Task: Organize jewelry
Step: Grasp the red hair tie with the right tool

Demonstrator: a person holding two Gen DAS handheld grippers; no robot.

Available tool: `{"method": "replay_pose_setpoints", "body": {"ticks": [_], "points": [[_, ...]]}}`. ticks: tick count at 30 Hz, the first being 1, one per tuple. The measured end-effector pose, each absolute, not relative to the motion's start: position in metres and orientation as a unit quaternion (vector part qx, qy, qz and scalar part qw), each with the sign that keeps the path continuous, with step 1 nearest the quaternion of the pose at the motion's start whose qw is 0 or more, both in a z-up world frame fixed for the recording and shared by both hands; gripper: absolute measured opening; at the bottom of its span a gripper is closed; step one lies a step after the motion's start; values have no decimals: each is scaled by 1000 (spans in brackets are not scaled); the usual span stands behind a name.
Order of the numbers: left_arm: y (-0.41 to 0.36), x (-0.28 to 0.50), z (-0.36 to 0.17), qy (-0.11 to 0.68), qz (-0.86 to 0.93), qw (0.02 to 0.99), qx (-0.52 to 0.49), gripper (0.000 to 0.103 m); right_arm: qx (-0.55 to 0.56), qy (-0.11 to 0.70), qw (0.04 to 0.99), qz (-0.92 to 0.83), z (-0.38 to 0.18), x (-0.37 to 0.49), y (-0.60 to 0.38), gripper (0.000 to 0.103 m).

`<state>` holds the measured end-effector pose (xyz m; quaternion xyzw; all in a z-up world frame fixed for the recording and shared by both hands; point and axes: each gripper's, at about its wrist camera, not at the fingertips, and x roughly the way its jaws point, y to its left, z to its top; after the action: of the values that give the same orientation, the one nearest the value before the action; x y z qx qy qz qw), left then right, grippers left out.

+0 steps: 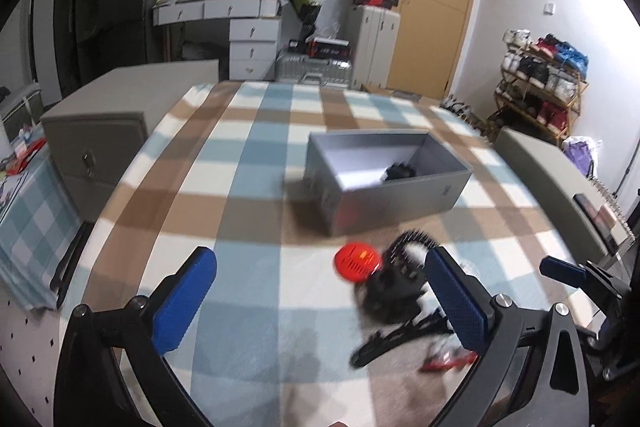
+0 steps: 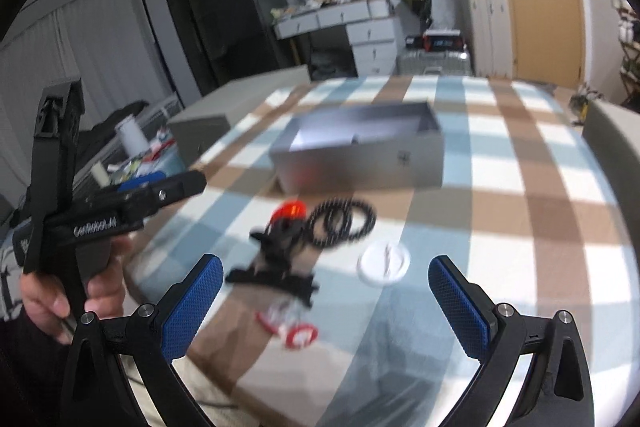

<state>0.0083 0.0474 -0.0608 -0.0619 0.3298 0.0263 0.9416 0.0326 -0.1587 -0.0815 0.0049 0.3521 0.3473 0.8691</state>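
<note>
Both wrist views are looking across a desk (image 1: 256, 131) covered in a blue, brown and white checked cloth, and both are blurred.

In the left wrist view, the left tongs (image 1: 320, 301) are standing wide apart, with nothing between the blue pads (image 1: 182, 301); the pads are framing bare cloth at the bottom of the frame. In the right wrist view these same tongs (image 2: 160, 187) are showing at the left edge, carried by a hand (image 2: 80, 291).

The right tongs (image 2: 326, 307) are likewise spread wide and gripping nothing.

The jewelry is lying loose on the cloth. A heap of black beaded pieces (image 1: 394, 291) is sitting at the lower right of the left view, just beside the right-hand pad. A round red piece (image 1: 357, 262) is touching that heap on its left side. Small red-and-white rings (image 2: 294, 327) are lying below the heap in the right view, and a white disc (image 2: 385, 262) is lying to its right, apart from it.

An open grey box (image 1: 384, 183) is standing above the heap, in the middle of both frames. Something dark (image 1: 400, 171) is resting inside it, too blurred to identify.
</note>
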Motion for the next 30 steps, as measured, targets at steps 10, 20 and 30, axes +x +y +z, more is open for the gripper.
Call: {"method": "replay_pose_setpoints", "body": {"ticks": [10,20,30], "points": [[57,-3,-79,367,32,927,-67,102,-22,390,837,383,-114,15,-143,82],[57,-4,-82,375,20,924,-67,102,-31,403,823,399,-124,20,-136,28],[44,-1,-84,390,-19,919,-57,102,3,398,825,402,-124,22,-150,19]]}}
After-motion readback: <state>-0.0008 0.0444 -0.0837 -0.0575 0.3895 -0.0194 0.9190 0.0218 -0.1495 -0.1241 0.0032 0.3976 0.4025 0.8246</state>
